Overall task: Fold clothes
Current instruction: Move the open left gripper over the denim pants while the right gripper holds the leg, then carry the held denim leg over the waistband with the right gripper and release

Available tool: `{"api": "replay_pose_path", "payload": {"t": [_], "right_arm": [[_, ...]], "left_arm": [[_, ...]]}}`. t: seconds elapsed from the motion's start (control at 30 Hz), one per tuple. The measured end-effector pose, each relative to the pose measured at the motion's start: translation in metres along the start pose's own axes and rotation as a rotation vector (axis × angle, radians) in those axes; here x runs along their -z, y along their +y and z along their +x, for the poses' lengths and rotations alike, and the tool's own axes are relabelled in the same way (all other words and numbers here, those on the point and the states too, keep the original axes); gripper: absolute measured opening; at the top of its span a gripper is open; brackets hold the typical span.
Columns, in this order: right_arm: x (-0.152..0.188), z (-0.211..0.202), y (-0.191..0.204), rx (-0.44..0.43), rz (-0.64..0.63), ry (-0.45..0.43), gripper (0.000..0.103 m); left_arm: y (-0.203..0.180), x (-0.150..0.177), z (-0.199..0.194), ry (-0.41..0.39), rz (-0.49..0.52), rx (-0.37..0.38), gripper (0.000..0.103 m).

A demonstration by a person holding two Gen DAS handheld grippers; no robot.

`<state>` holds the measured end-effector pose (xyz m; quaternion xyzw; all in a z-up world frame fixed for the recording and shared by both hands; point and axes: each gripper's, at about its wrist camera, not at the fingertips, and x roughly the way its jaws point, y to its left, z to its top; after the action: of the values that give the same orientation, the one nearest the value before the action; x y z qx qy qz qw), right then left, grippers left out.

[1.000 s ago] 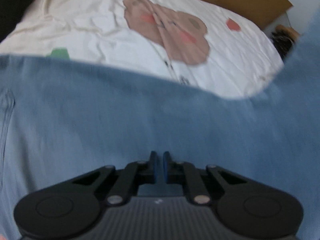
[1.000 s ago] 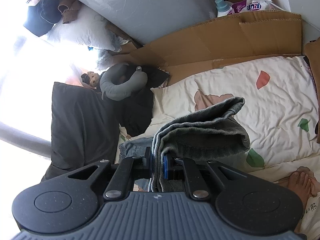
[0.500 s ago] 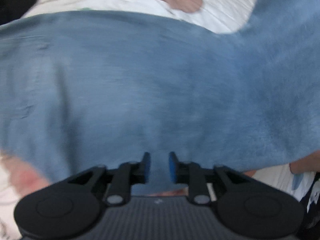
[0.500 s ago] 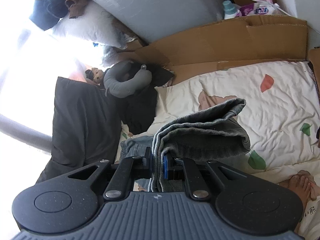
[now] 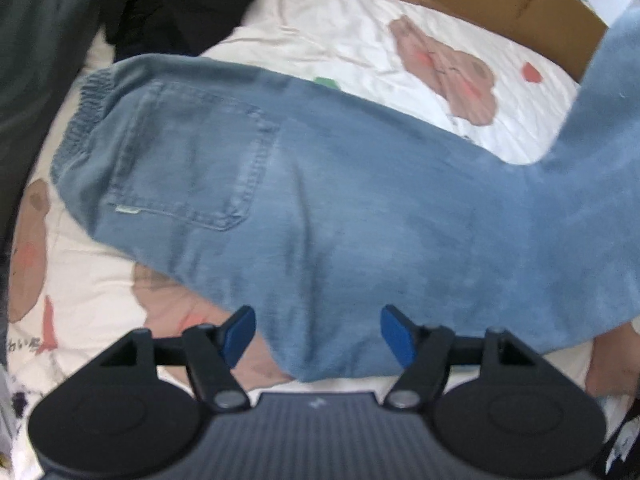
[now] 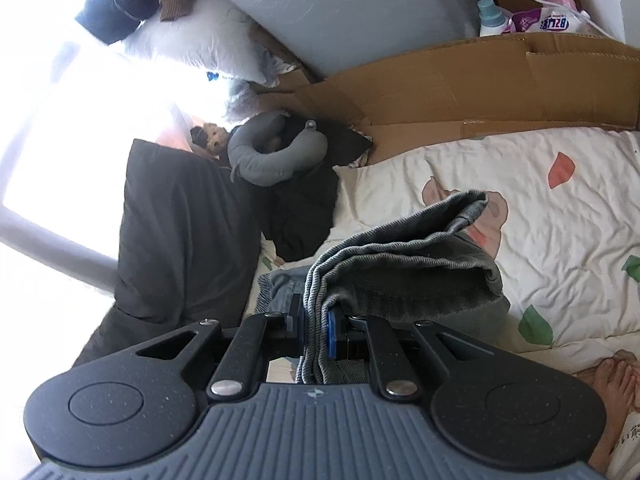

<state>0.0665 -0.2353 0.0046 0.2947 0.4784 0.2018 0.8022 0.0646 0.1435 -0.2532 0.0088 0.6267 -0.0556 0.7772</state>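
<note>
Blue denim jeans [image 5: 304, 184] lie across the cartoon-print white sheet [image 5: 344, 36], waistband upper left of left-wrist frame; our left gripper [image 5: 318, 334], clamped on them 1 s ago, now has fingers wide apart w/ nothing between, so that side is let go. Our right gripper [image 6: 316, 330] is pinched on the hem end, held up center frame. Brown cardboard box [image 6: 500, 80], top right: contents not visible.

The jeans [image 5: 320, 200] are light blue denim with an elastic waistband at upper left of the left wrist view and a stitched back pocket facing up. They stretch across the frame's middle on the sheet, the leg rising at the right edge. In the right wrist view a folded hem sits at centre.
</note>
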Motion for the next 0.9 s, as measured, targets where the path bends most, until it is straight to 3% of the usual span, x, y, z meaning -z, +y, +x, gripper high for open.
{"api": "replay_pose_path", "payload": {"t": [0.2, 0.67, 0.9], "right_arm": [[0.002, 0.014, 0.01, 0.009, -0.009, 0.011, 0.01], [0.002, 0.05, 0.032, 0.014, -0.038, 0.032, 0.01], [0.001, 0.087, 0.035, 0.056, -0.077, 0.065, 0.01]], "left_arm": [[0.016, -0.004, 0.004, -0.019, -0.004, 0.001, 0.072], [0.048, -0.021, 0.002, -0.054, -0.106, 0.119, 0.072], [0.072, -0.02, -0.002, -0.101, -0.153, 0.139, 0.072]]}}
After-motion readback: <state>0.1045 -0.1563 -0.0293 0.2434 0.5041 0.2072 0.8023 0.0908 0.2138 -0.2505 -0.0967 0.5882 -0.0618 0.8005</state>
